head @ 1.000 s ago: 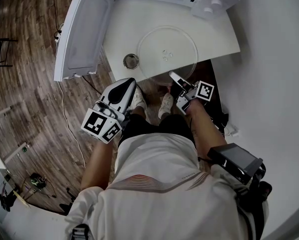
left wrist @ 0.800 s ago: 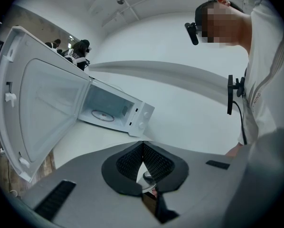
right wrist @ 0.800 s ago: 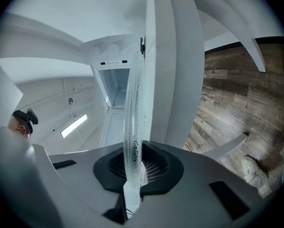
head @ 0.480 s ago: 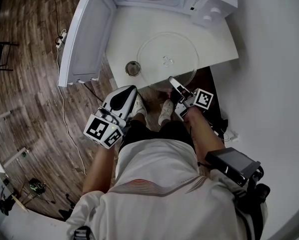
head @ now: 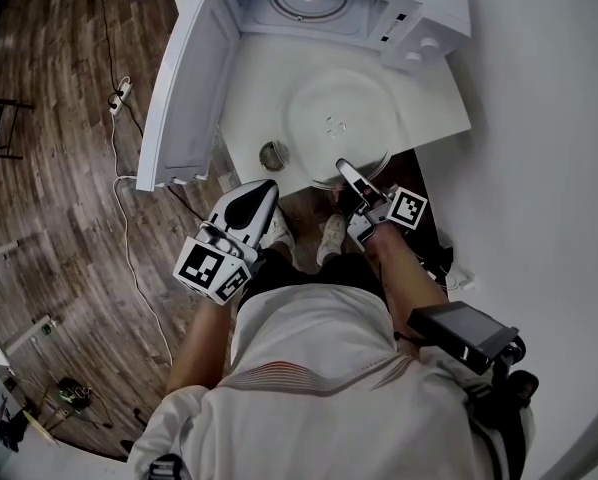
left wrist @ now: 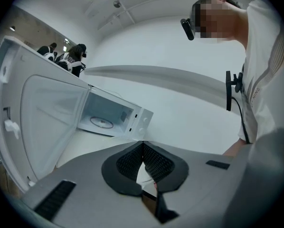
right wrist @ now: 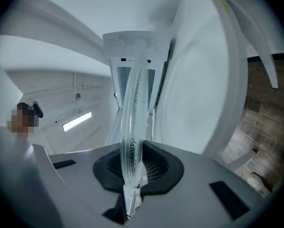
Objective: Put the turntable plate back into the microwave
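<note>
At near desk (head: 251, 98) edge | right gripper (head: 343, 168) grips clear round glass turntable plate (head: 341, 118) | open white microwave (head: 309, 3) far beyond | left gripper (head: 262, 190) clenched, empty

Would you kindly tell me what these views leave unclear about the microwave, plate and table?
Head view: the back of the microwave is cut off by the top edge.
Head view: the small round metal object beside the turntable plate is too small to identify.
Left gripper view: the body of the left gripper hides most of the table and plate.
</note>
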A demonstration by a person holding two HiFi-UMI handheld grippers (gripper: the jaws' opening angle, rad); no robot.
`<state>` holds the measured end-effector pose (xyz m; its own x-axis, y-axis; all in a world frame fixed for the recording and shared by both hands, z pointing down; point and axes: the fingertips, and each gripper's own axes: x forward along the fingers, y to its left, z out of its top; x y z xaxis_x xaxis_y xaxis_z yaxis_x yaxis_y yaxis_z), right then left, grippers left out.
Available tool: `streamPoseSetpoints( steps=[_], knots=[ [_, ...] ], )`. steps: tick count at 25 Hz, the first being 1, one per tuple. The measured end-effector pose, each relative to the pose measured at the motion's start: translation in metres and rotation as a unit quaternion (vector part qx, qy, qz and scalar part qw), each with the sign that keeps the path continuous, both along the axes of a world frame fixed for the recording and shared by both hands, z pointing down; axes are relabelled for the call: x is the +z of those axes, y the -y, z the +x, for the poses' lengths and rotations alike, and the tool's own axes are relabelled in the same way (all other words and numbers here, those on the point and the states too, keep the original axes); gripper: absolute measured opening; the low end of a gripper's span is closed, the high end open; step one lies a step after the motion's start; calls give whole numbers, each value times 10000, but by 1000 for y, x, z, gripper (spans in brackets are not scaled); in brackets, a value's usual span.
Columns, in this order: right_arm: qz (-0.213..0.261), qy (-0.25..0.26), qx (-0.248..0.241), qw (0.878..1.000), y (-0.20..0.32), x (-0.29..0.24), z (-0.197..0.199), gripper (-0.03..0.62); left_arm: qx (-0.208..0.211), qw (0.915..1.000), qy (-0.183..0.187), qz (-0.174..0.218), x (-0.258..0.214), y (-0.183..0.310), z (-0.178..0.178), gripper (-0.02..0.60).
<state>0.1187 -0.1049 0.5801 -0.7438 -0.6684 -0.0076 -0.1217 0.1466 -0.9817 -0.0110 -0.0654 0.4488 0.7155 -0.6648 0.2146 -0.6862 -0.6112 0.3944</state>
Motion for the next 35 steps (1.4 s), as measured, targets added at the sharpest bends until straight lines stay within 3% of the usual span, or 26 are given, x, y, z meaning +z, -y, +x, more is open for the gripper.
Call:
streamPoseSetpoints(
  steps=[3,12,21,30,35],
  knots=[
    [127,114,156,9997,12,-20,-11,28,110,9998,83,142,-7,6,-8,9],
    [234,421,641,9968,59,-63,-48,28,389,9984,-117,393,-34,10,-38,9],
    [94,399,515,9978,123,-54,-59,28,95,9992,-14,399,-34,30,-41,9],
    [-50,26,347,9994,201,-37,-53,28,-385,9985,21,396,-36,56,-39,9],
    [-149,1,500,9986,246,-27,-59,28,-616,9977,20,287,-24,66,-39,9]
  ],
)
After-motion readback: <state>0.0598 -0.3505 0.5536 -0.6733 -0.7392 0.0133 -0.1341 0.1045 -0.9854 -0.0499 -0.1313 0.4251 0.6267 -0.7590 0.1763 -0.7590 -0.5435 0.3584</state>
